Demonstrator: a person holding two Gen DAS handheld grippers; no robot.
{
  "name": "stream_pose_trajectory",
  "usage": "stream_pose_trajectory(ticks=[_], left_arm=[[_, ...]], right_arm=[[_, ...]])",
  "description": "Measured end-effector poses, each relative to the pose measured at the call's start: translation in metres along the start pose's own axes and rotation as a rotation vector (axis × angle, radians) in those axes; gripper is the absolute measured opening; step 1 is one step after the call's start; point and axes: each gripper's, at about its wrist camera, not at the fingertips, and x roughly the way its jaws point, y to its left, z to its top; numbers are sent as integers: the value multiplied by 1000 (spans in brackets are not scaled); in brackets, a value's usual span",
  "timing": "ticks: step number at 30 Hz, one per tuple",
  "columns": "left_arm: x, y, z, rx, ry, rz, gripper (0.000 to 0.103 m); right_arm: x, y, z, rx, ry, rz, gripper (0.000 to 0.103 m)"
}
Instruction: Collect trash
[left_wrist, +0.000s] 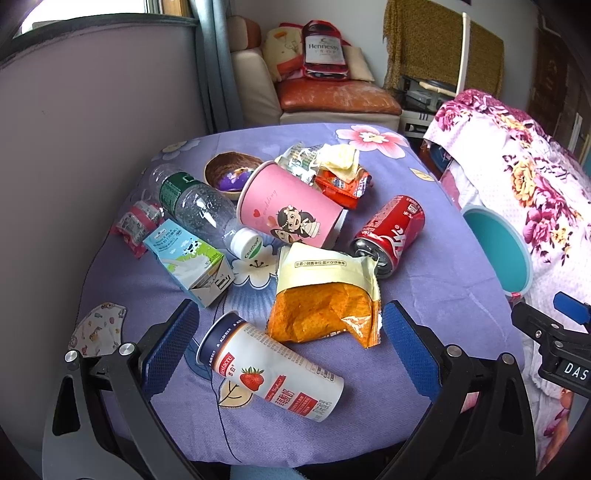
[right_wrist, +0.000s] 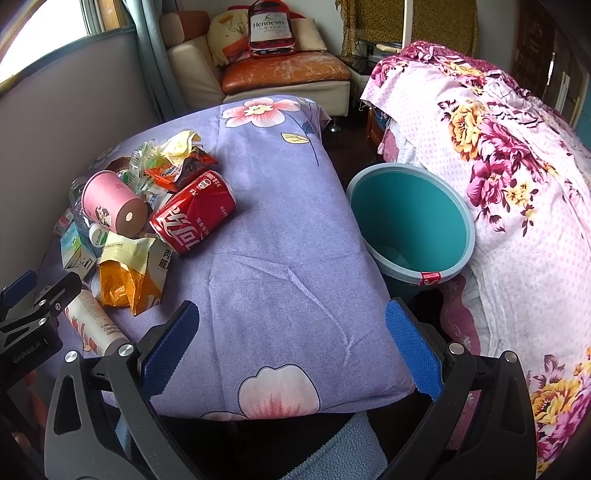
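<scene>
Trash lies on a purple flowered table (left_wrist: 424, 266): a strawberry drink cup (left_wrist: 273, 369) on its side, an orange snack bag (left_wrist: 325, 302), a red cola can (left_wrist: 391, 232), a pink paper cup (left_wrist: 288, 206), a plastic bottle (left_wrist: 199, 206), a milk carton (left_wrist: 188, 262) and wrappers (left_wrist: 332, 170). My left gripper (left_wrist: 288, 343) is open and empty, its fingers either side of the strawberry cup and snack bag. My right gripper (right_wrist: 291, 336) is open and empty over bare cloth (right_wrist: 280, 258). A teal bin (right_wrist: 410, 221) stands right of the table.
A wooden bowl (left_wrist: 229, 170) sits behind the bottle. A small patterned cloth (left_wrist: 99, 328) lies at the table's left edge. A flowered bed cover (right_wrist: 498, 184) is on the right behind the bin. A sofa (right_wrist: 280, 74) stands beyond the table, a grey wall on the left.
</scene>
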Motion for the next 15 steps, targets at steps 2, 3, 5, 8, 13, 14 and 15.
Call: stream_pose_trajectory(ticks=[2, 3, 5, 8, 13, 14, 15], left_arm=[[0, -1, 0, -1, 3, -4, 100], [0, -2, -1, -1, 5, -5, 100], [0, -4, -1, 0, 7, -6, 100], [1, -8, -3, 8, 12, -5, 100], [5, -8, -2, 9, 23, -8, 100], [5, -9, -2, 9, 23, -7, 100], [5, -8, -2, 10, 22, -7, 100]], right_arm=[[0, -2, 1, 5, 2, 0, 97], [1, -2, 1, 7, 2, 0, 97], [1, -3, 2, 9, 4, 0, 97], [2, -3, 3, 10, 8, 2, 97], [6, -1, 4, 2, 18, 7, 97], [7, -1, 4, 2, 21, 7, 97], [7, -1, 5, 4, 23, 7, 97]])
